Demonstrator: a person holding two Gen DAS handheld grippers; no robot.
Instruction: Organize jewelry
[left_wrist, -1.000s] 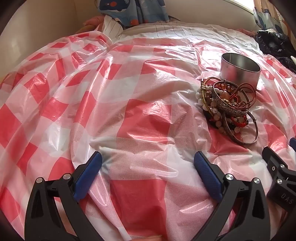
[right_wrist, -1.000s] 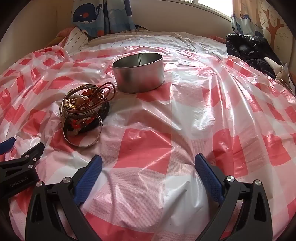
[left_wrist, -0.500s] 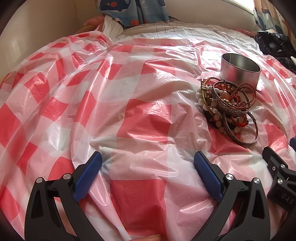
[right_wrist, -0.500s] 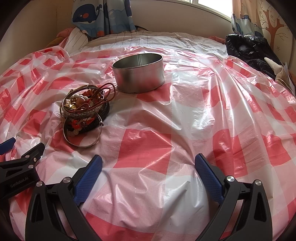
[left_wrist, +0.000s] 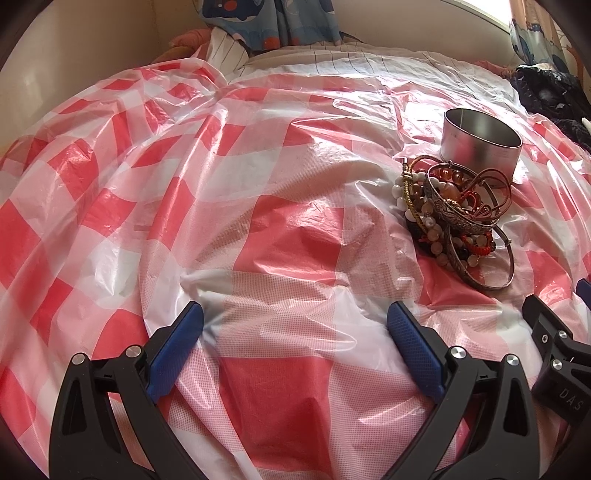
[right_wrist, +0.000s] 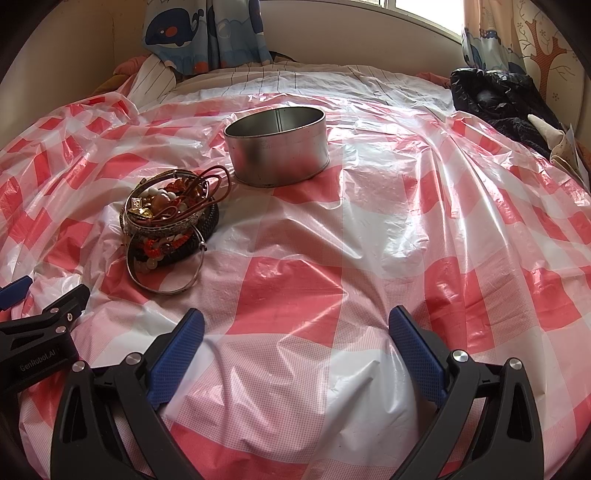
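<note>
A: The left gripper (left_wrist: 294, 330) and the right gripper (right_wrist: 296, 330) are both spread wide and hold nothing; each hangs low over the sheet, on the near side of the tin and well apart from it.

B: Where is the jewelry?

A: The jewelry pile (right_wrist: 170, 218) lies just beside the tin (right_wrist: 277, 144), on its near left side. It looks close to the tin or touching it; I cannot tell which. The tin is open and looks empty.

B: How will the pile handle?

A: I judge it light but tangled. The metal bangles are stiff and probably slippery, and the beaded strands are limp and likely to snag. The thin bangle (right_wrist: 166, 271) at the pile's near edge, the part farthest from the tin, lies partly free. Its rim seems the best place to pinch first.

B: And underneath?

A: A red and white checked plastic sheet (right_wrist: 369, 236) covers a bed. It is glossy and wrinkled, so it may slide or bunch. Beyond the tin are striped bedding, a whale-print curtain (right_wrist: 192, 33) and a window. Dark clothing (right_wrist: 502, 99) lies well to the tin's right.
</note>
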